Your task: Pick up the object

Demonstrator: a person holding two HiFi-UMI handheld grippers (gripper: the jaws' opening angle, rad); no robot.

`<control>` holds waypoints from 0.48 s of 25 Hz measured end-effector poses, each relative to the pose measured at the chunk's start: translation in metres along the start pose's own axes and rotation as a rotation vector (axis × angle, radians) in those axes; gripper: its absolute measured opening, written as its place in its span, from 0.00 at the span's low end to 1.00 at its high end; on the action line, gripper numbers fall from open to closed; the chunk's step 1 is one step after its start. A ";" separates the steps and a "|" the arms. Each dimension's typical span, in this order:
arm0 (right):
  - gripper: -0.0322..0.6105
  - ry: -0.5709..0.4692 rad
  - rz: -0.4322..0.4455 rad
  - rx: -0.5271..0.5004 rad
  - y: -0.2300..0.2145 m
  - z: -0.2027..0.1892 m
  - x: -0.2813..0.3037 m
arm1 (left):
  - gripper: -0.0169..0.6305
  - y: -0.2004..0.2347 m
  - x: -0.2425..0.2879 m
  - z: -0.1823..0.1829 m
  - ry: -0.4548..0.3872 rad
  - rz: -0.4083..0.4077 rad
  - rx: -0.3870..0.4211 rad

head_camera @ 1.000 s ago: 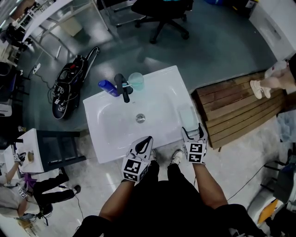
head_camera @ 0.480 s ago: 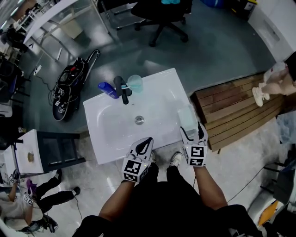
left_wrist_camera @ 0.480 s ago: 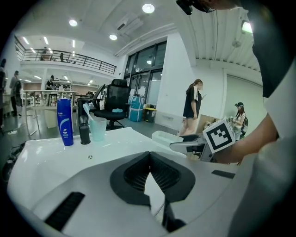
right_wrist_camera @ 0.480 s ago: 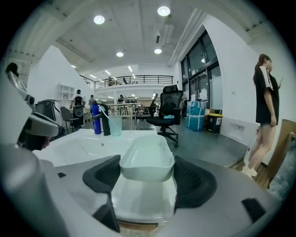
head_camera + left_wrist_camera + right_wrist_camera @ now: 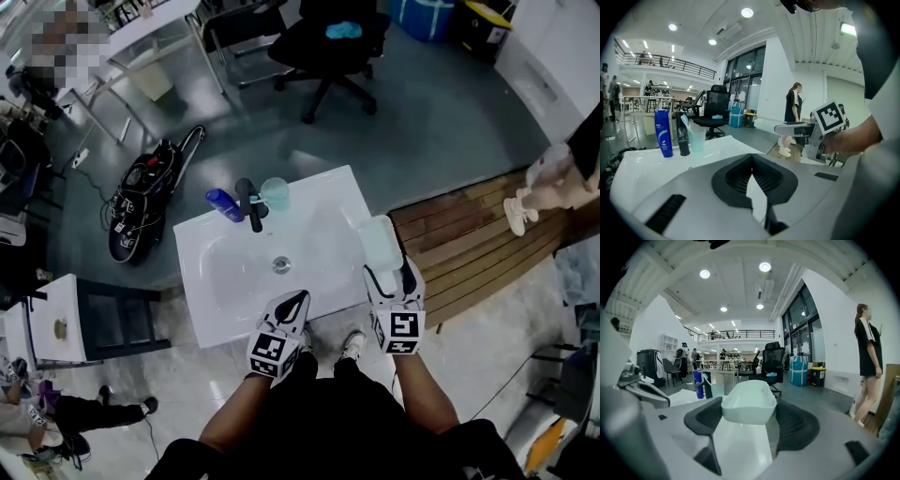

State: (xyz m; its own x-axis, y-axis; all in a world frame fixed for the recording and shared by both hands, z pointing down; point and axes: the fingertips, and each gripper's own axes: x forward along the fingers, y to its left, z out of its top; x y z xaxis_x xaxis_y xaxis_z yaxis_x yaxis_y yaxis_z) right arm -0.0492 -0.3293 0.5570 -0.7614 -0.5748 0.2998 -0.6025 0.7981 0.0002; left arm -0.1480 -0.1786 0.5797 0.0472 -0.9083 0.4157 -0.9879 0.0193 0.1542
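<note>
The left tongs (image 5: 298,300) are nearest to the person, over the near rim of the white ceramic washbasin (image 5: 230,281). The left gripper view shows their jaws closed, tip against tip, with nothing between them.

A little farther, at the right edge of the washbasin, are the right tongs (image 5: 391,272). In the right gripper view their jaws are about half open and press from both sides on a pale green oblong plastic dish (image 5: 749,406), which has its hollow side up. The head view shows only that this dish lies over the right edge of the washbasin. The left gripper view sees it from the side: it is held level in the air, above the washbasin top and not touching it.

Farther, a round metal drain (image 5: 281,265) sits in the middle of the bowl. At the far rim stand a dark blue plastic bottle (image 5: 223,203), a black tap (image 5: 248,199) and a pale green translucent cup (image 5: 275,192), close together. The left gripper view shows the bottle upright and a toothbrush (image 5: 684,121) in the cup, which the head view does not make clear.

To the right lies a wooden slatted platform (image 5: 469,234). Beyond it all, a black office chair (image 5: 328,37) stands on the grey floor.
</note>
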 end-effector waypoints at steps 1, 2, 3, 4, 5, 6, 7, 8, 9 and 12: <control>0.63 -0.018 0.002 0.003 0.001 0.009 -0.002 | 0.05 0.000 0.000 0.002 -0.005 -0.002 0.002; 0.63 -0.035 0.005 0.006 0.003 0.018 -0.004 | 0.05 0.001 0.000 0.005 -0.010 -0.004 0.005; 0.63 -0.051 0.008 0.009 0.005 0.027 -0.006 | 0.05 0.001 0.000 0.008 -0.016 -0.006 0.008; 0.63 -0.068 0.012 0.012 0.006 0.035 -0.008 | 0.05 0.001 0.000 0.011 -0.023 -0.008 0.012; 0.63 -0.084 0.016 0.012 0.008 0.044 -0.010 | 0.05 0.001 0.000 0.015 -0.031 -0.009 0.015; 0.63 -0.101 0.020 0.012 0.010 0.053 -0.012 | 0.05 0.001 0.000 0.019 -0.040 -0.011 0.020; 0.63 -0.118 0.024 0.013 0.011 0.061 -0.013 | 0.05 0.002 0.001 0.024 -0.050 -0.012 0.025; 0.63 -0.133 0.026 0.015 0.012 0.069 -0.014 | 0.05 0.002 0.001 0.028 -0.059 -0.014 0.031; 0.62 -0.147 0.028 0.017 0.012 0.076 -0.016 | 0.05 0.002 0.002 0.033 -0.069 -0.015 0.037; 0.62 -0.179 0.033 0.018 0.014 0.092 -0.020 | 0.05 0.002 0.003 0.046 -0.092 -0.017 0.053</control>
State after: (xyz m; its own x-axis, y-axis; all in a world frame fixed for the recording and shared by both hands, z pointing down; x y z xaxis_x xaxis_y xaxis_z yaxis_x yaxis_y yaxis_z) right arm -0.0648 -0.3235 0.4630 -0.8105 -0.5723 0.1247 -0.5792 0.8148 -0.0250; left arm -0.1565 -0.2009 0.5400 0.0523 -0.9430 0.3287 -0.9936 -0.0163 0.1115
